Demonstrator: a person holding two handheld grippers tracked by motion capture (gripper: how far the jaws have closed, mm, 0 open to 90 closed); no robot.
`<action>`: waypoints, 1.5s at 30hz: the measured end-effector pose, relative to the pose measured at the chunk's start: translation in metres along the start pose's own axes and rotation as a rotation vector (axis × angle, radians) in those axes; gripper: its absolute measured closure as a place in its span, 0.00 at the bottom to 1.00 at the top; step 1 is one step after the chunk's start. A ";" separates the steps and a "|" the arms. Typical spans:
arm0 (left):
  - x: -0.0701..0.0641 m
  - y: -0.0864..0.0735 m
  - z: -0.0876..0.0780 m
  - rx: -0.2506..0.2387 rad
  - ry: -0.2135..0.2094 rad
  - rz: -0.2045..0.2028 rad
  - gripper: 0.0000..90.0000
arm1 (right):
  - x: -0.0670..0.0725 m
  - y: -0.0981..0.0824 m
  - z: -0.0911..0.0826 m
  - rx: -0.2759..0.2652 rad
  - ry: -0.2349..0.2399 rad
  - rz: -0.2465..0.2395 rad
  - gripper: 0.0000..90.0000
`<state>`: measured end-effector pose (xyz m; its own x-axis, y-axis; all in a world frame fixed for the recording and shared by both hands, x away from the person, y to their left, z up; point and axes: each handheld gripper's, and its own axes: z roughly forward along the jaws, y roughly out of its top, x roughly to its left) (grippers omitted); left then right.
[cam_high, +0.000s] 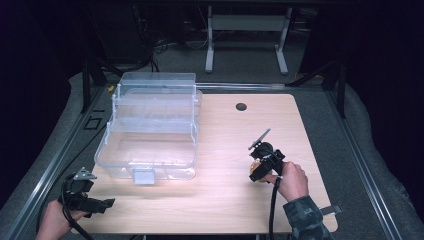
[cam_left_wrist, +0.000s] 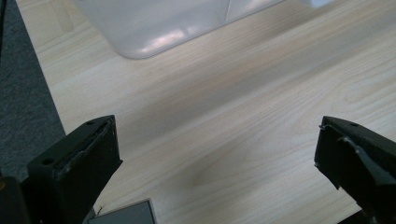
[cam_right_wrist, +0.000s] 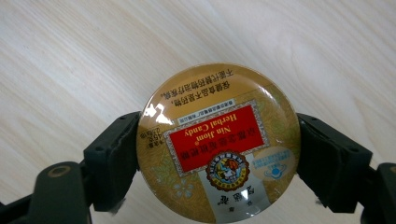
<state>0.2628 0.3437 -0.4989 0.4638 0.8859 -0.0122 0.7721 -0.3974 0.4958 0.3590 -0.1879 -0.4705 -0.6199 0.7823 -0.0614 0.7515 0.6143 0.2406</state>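
A round gold candy tin (cam_right_wrist: 218, 142) with a red label sits between the two black jaws of my right gripper (cam_right_wrist: 218, 149), which press on its sides. In the high view that right gripper (cam_high: 259, 167) hangs above the right half of the wooden table (cam_high: 240, 200), the tin (cam_high: 255, 166) a small gold spot under it. My left gripper (cam_high: 107, 204) rests at the table's front left corner, pointing right. Its jaws stand wide apart in the left gripper view, left gripper (cam_left_wrist: 217, 149), with bare wood between them.
A clear plastic tiered box (cam_high: 150, 125) stands open on the left half of the table, its near corner (cam_left_wrist: 154, 28) ahead of the left gripper. A dark round hole (cam_high: 241, 106) marks the table's far side. Grey carpet and metal rails flank the table.
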 end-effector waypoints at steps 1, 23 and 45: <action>0.000 -0.001 0.000 0.000 0.002 -0.001 0.00 | -0.002 -0.004 -0.001 0.009 -0.008 0.007 0.22; 0.000 0.000 -0.001 -0.001 0.000 0.005 0.00 | -0.063 -0.091 0.007 0.044 -0.005 0.205 0.22; 0.004 0.002 -0.012 -0.009 0.010 0.001 0.00 | -0.080 -0.108 0.027 0.055 0.018 0.278 0.10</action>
<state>0.2615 0.3494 -0.4879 0.4599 0.8880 -0.0032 0.7680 -0.3959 0.5035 0.3333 -0.3139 -0.5182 -0.3916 0.9200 0.0169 0.9041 0.3812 0.1932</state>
